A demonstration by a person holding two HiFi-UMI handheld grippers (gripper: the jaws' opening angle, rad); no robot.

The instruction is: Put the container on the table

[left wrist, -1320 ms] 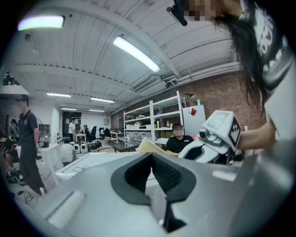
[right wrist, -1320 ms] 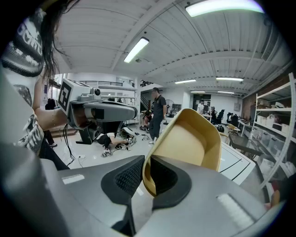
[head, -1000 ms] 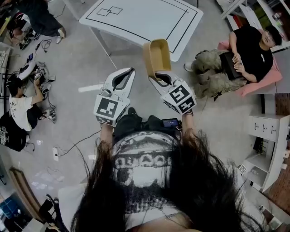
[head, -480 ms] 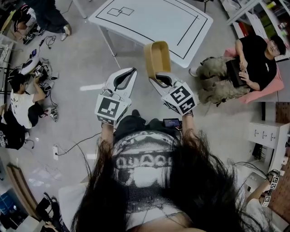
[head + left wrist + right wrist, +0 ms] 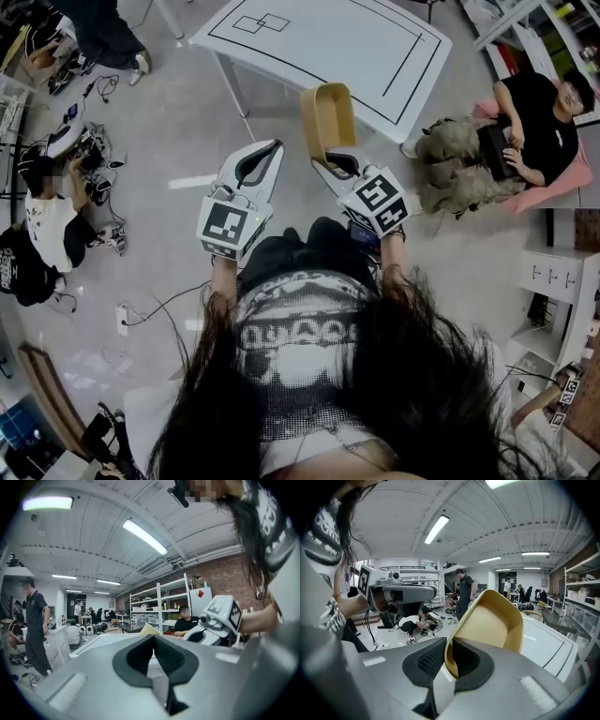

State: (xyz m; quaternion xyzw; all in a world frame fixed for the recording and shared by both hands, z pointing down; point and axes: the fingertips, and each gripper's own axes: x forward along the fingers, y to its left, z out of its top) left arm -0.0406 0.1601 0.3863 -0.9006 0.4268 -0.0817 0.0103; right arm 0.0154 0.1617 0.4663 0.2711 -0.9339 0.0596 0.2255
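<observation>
Since the earlier frame the surface [image 5: 375, 56] has come closer to both tongs, so the container [image 5: 328, 117] now reaches its near edge. The right tongs [image 5: 326, 161] grip one wall, one jaw inside and one outside. I think this is to carry the container in the air ahead of them. The left tongs [image 5: 272, 146] are closed and empty, beside the right ones. The container is a tan tub with rounded corners, empty and tilted.
</observation>
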